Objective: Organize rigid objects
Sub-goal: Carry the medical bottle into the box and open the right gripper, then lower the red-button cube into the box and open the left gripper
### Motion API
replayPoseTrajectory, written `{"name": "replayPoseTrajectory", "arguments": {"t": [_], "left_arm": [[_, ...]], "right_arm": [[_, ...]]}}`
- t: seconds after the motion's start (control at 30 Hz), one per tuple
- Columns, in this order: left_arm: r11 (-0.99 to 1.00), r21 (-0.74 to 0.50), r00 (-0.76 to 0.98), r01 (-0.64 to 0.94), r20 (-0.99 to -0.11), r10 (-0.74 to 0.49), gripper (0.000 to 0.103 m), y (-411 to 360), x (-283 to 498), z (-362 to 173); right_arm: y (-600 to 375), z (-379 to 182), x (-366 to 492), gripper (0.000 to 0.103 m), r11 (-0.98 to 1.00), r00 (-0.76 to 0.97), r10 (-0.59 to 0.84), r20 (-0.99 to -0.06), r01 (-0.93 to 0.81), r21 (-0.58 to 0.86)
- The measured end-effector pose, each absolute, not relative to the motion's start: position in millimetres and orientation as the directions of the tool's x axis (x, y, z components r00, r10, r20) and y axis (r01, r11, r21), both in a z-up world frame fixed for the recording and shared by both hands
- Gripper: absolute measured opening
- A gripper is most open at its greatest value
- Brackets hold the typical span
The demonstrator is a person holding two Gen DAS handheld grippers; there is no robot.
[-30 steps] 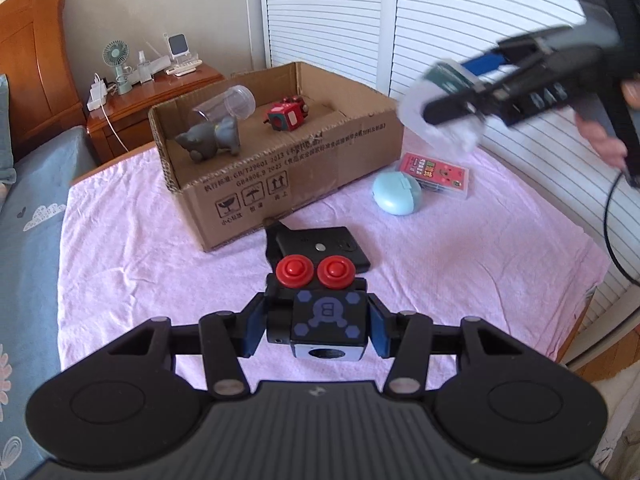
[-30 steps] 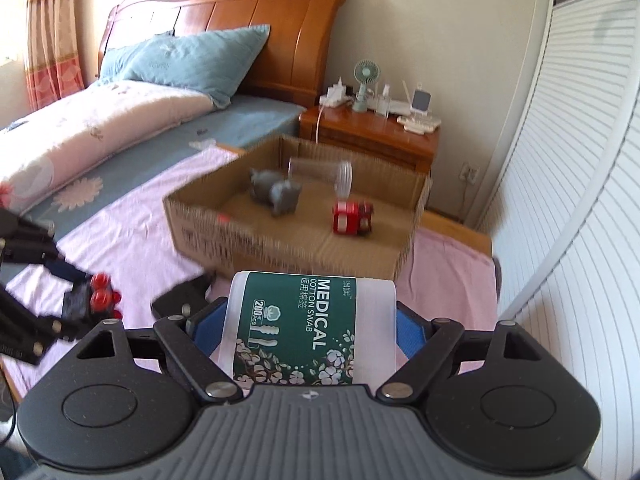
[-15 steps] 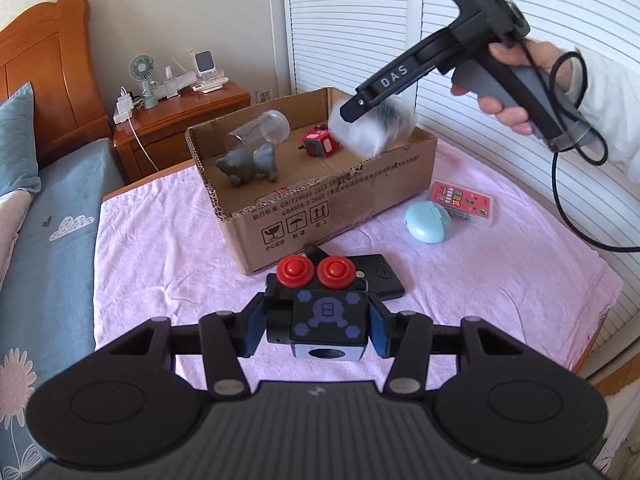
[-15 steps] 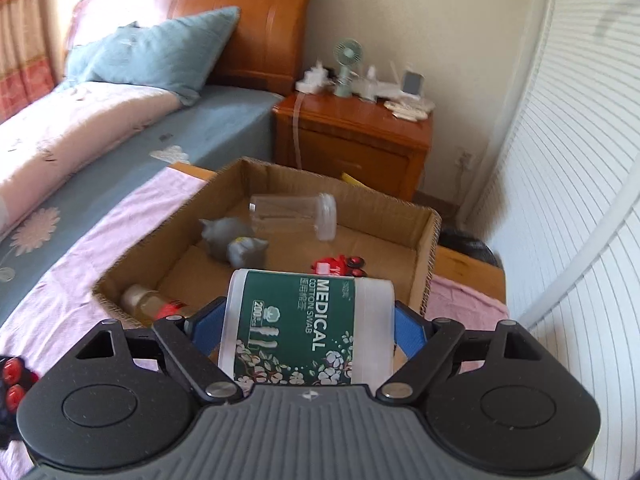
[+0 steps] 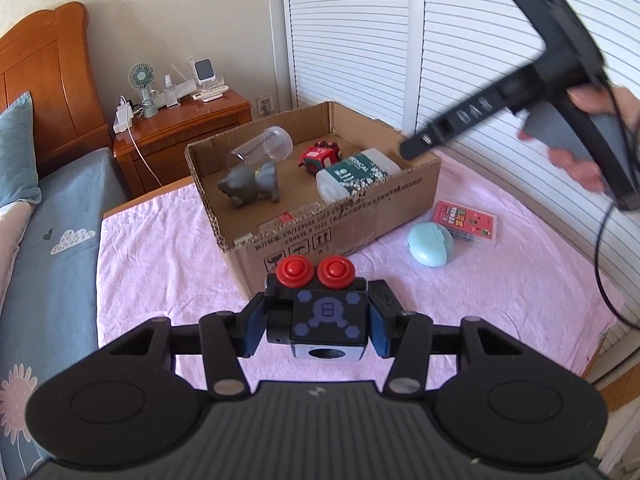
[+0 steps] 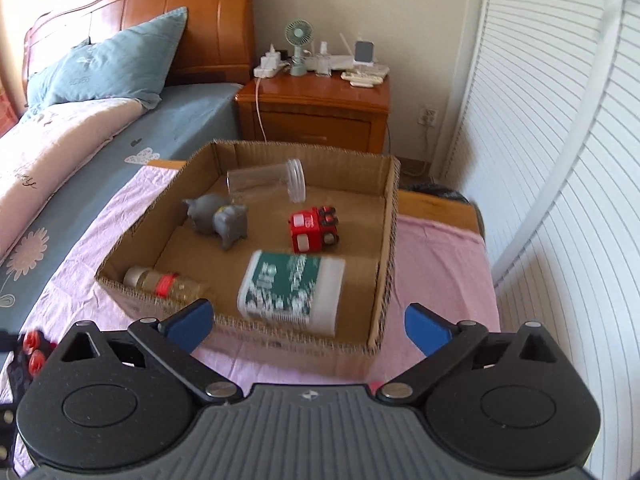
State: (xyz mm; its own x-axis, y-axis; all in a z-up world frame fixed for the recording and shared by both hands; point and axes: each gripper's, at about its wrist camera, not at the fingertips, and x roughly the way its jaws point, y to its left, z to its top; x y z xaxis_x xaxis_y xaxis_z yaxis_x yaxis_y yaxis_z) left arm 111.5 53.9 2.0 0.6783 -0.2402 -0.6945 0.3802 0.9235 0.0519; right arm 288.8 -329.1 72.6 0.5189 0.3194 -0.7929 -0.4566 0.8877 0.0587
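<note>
Cotton swab box (image 6: pixel 291 289), green label up, lying on its side on the floor of the cardboard box (image 6: pixel 387 240), just ahead of the right tool (image 6: pixel 308 320) and free of its pads. Right tool spread wide, having just been opening, blue fingertips (image 6: pixel 192 322) well apart with nothing between them, poised just short of the near wall. Beyond the swab box: red toy truck (image 6: pixel 314 229); further left, grey animal figure (image 6: pixel 218 218); behind that, a clear jar (image 6: pixel 266 184) on its side. In the near left corner, a small brown bottle (image 6: pixel 164 282) lying flat.

Clamped in the left tool (image 5: pixel 318 322): black cube toy (image 5: pixel 322 312) with two red buttons on top, pads pressed on both its sides, raised over the pink cloth (image 5: pixel 160 272) on the desk, the cardboard box straight ahead. Ahead and right of the left tool, outside the cardboard box: pale blue oval case (image 5: pixel 430 244) and, just beyond it, a red card pack (image 5: pixel 466 222).
</note>
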Motion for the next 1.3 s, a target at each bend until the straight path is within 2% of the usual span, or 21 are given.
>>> {"name": "replayPoseTrajectory", "arguments": {"t": [0.4,0.67,0.7,0.73,0.77,0.8,0.87,1.3], "left_arm": [[0.947,0.055,0.700,0.317,-0.687,-0.195,0.051,46.5,192.1,17.1],[0.967,0.066,0.694,0.248,-0.708,-0.130,0.051,41.4,252.5,-1.0],[0.972,0.064,0.699,0.228,-0.705,-0.118,0.053,41.7,256.5,-3.1],[0.974,0.062,0.708,0.217,-0.697,-0.113,0.065,41.8,258.8,-4.4],[0.976,0.062,0.713,0.208,-0.693,-0.108,0.091,42.0,260.0,-4.4],[0.980,0.062,0.723,0.190,-0.684,-0.097,0.102,43.0,259.1,-3.3],[0.984,0.056,0.755,0.172,-0.648,-0.095,0.102,44.9,251.5,0.4],[0.976,0.089,0.738,0.201,-0.669,-0.090,0.102,42.8,197.7,21.0]], "right_arm": [[-358.2,58.7,211.7,0.103,0.925,0.548,0.296,-0.782,-0.370,0.091],[-374.6,57.8,202.1,0.103,0.937,0.555,0.269,-0.787,-0.339,0.082],[-377.1,58.9,202.3,0.103,0.939,0.558,0.271,-0.784,-0.334,0.087],[-379.4,60.1,202.6,0.103,0.940,0.562,0.272,-0.781,-0.329,0.091],[-381.8,61.1,202.4,0.103,0.941,0.566,0.272,-0.778,-0.324,0.094],[-383.1,62.0,202.1,0.103,0.943,0.570,0.270,-0.776,-0.320,0.093],[-384.9,63.0,201.1,0.103,0.944,0.576,0.269,-0.772,-0.319,0.091],[-377.6,59.7,198.6,0.103,0.937,0.561,0.289,-0.776,-0.332,0.108]]}}
